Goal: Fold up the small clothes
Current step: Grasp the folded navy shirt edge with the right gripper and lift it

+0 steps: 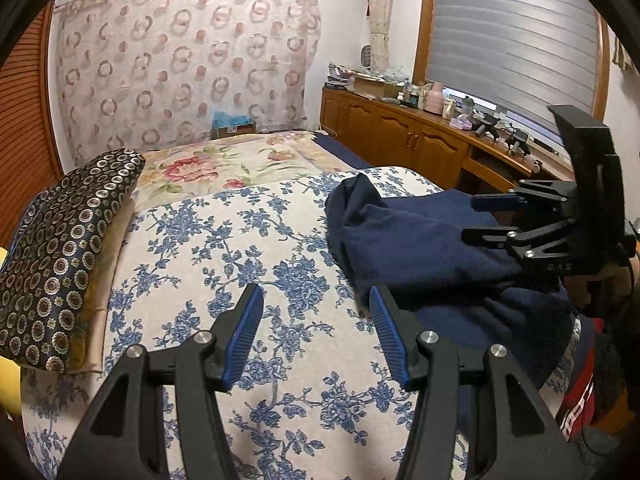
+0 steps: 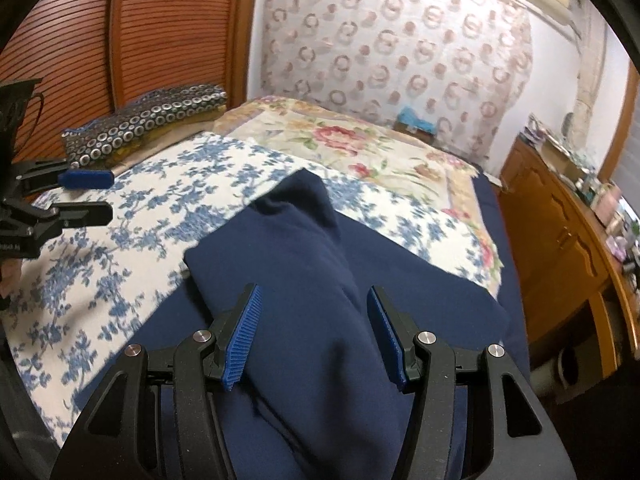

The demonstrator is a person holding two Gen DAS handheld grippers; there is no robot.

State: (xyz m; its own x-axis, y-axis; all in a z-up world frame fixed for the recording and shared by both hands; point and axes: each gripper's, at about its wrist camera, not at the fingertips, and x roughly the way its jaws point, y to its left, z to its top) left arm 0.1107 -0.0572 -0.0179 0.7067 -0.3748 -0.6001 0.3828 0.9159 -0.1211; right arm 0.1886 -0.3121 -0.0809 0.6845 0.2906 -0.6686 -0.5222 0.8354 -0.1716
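Note:
A navy blue garment (image 1: 404, 236) lies rumpled on the blue-flowered bedspread (image 1: 224, 248), to the right of my left gripper (image 1: 316, 332). The left gripper is open and empty above the bedspread. In the right wrist view the garment (image 2: 304, 280) is a long folded bundle running away from me. My right gripper (image 2: 312, 332) is open, with its fingers on either side of the bundle's near part. The right gripper also shows in the left wrist view (image 1: 484, 220), over the garment. The left gripper shows at the left edge of the right wrist view (image 2: 92, 196).
A dark patterned cushion (image 1: 60, 256) lies at the bed's left side. A pink-flowered quilt (image 1: 224, 164) covers the far part of the bed. A wooden cabinet (image 1: 404, 136) with clutter runs along the right wall. A red and navy item (image 1: 580, 392) sits at the right edge.

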